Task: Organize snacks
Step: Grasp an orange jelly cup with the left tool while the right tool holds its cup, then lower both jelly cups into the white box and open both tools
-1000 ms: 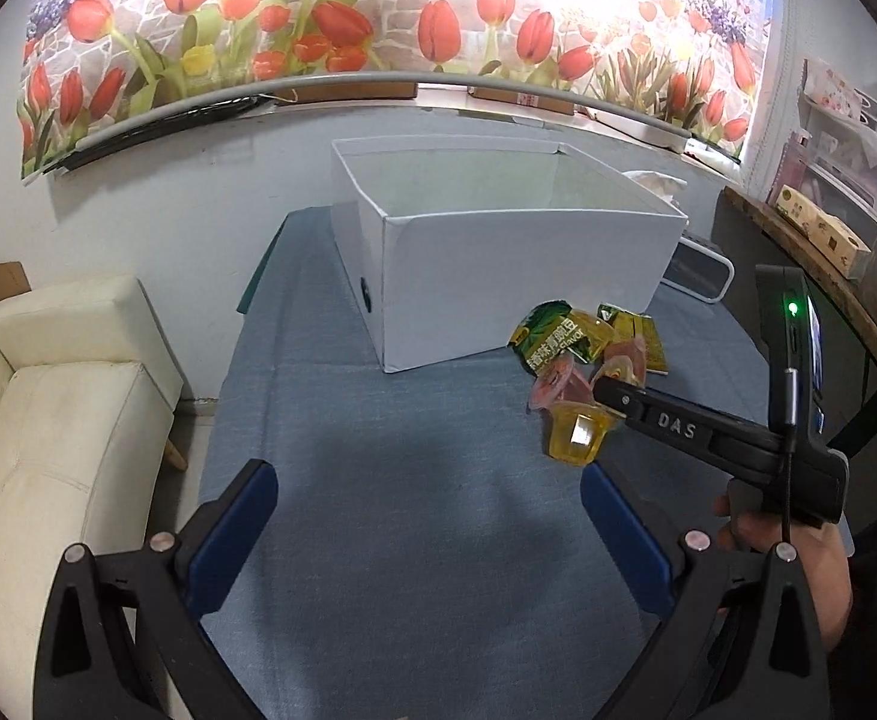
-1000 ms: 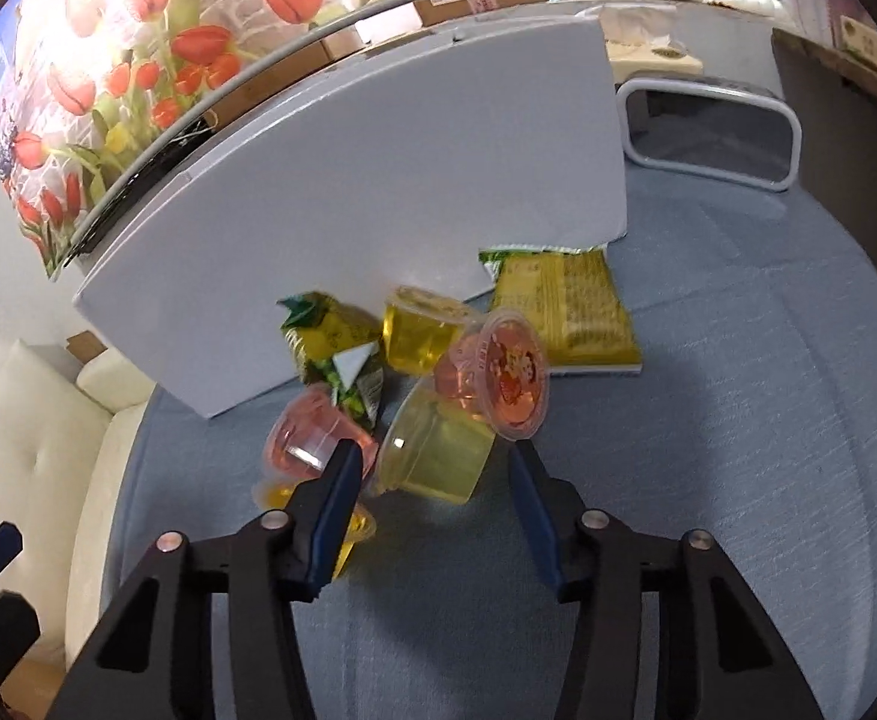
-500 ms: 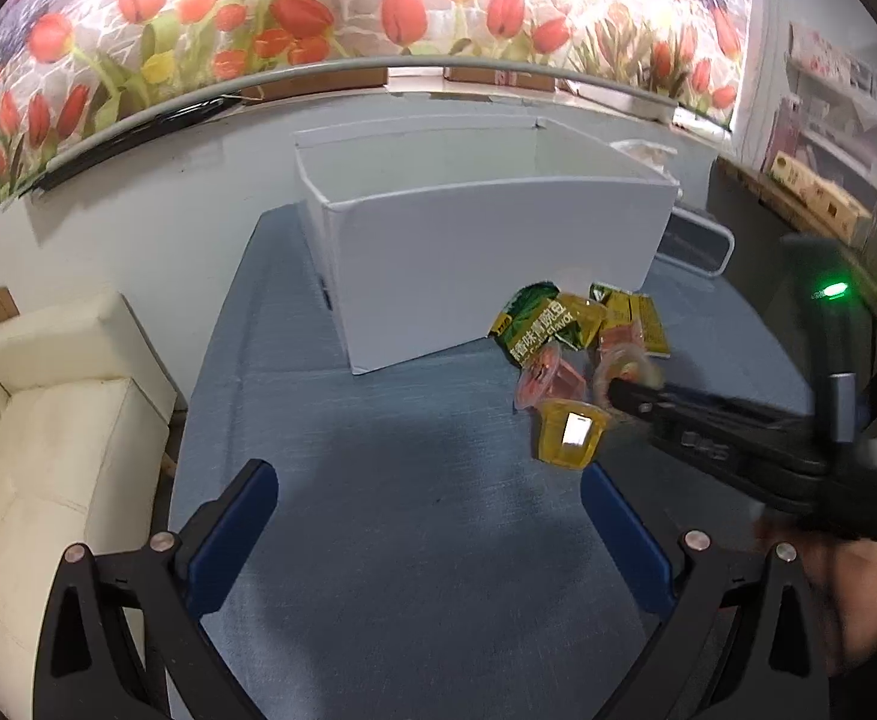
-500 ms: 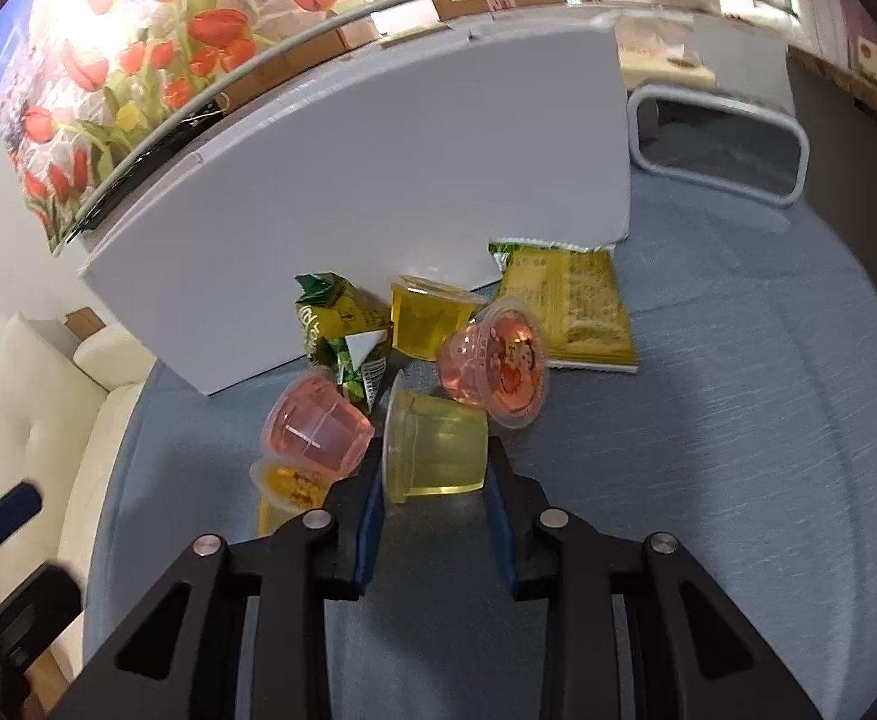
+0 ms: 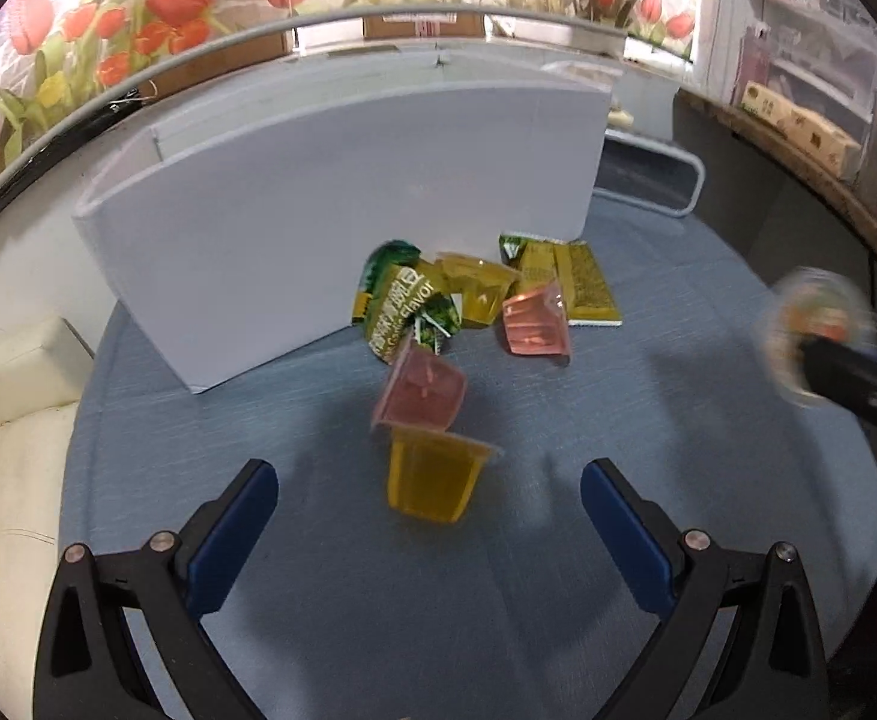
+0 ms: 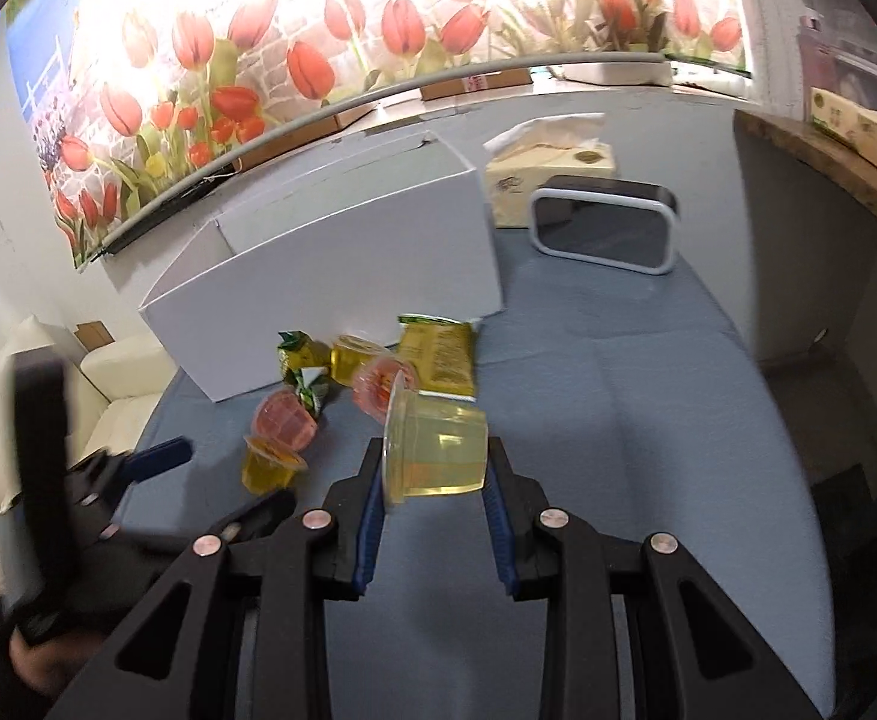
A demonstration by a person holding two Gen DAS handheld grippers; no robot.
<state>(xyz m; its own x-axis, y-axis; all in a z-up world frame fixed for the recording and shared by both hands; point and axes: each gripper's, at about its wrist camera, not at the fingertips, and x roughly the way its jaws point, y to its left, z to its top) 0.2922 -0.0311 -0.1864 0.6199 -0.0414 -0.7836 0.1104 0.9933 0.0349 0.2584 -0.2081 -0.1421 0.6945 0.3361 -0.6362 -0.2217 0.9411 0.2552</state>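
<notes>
Right gripper [image 6: 435,468] jaws pinch a yellow jelly cup [image 6: 435,450] – lifted, in front of the white box [image 6: 342,276]. Left gripper [image 5: 426,510] jaws spread – orange cup [image 5: 432,480] between them on the tabletop [image 5: 678,390], untouched.

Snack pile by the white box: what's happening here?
A person is sorting snacks with two hand-held grippers. The right hand-held gripper is shut on a pale yellow jelly cup, held above the blue cloth. The left hand-held gripper is open around an orange-yellow cup on the cloth. Other cups and packets lie beside the white box.
</notes>
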